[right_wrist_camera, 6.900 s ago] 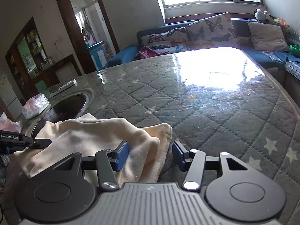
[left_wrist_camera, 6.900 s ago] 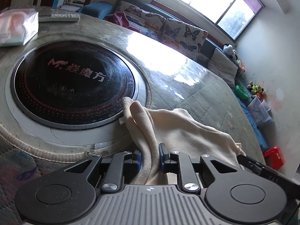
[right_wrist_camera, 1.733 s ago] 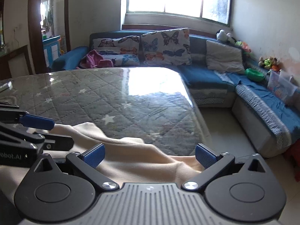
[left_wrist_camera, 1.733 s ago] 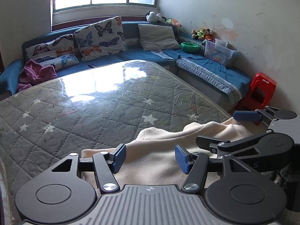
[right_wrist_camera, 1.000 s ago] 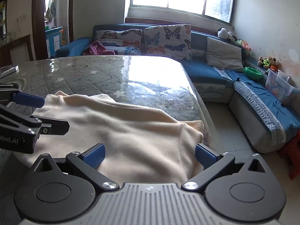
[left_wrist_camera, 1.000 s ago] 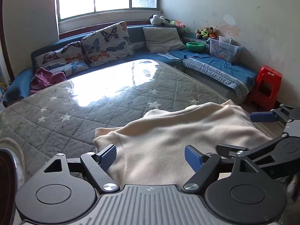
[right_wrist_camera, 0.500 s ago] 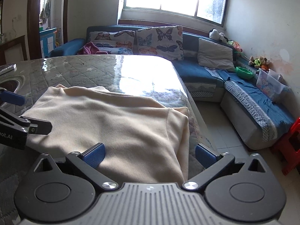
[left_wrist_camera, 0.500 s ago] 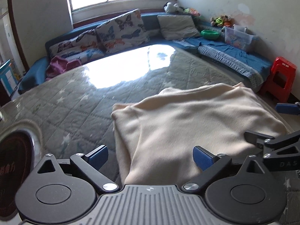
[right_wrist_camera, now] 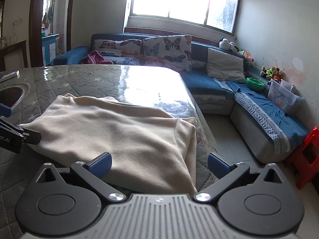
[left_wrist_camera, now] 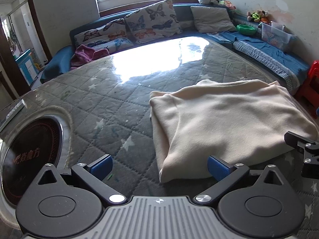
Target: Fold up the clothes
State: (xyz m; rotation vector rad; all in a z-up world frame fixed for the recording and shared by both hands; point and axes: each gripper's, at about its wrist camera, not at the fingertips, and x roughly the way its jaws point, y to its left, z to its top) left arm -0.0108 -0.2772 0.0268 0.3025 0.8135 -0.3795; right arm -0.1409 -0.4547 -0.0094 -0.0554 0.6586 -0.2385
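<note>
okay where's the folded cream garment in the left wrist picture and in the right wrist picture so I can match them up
Left wrist: the cream garment lies right of centre on the table.
Right wrist: the cream garment lies centre-left, reaching between the open jaws.
Shared landmark: the butterfly cushion on the sofa under the window.

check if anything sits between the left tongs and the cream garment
Nothing visible does. The open left tongs hover just short of the cream garment, whose near corner lies between the blue pads on the quilted table cover.
</note>
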